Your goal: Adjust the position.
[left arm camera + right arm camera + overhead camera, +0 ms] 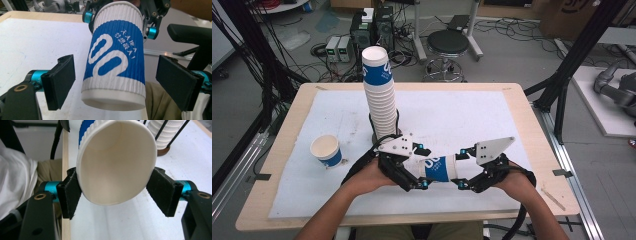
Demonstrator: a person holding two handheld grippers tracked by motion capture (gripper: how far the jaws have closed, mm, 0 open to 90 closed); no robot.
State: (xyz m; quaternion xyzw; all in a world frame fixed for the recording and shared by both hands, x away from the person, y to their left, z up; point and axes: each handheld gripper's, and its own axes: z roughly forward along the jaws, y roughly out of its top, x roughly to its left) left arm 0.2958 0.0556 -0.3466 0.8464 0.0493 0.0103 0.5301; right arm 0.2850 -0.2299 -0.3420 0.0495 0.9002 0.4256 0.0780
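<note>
Blue-and-white paper cup (438, 168) held level just in front of the tall cup stack (379, 95), long axis running between left tongs (418, 167) and right tongs (460, 167).

Left gripper view: cup base (113, 98) nearest, left tongs (125, 82) spread wide, pads clear of the cup on both sides.

Right gripper view: right tongs (113, 195) clamped on the cup's mouth (115, 162), rim squeezed oval; stack beyond.
</note>
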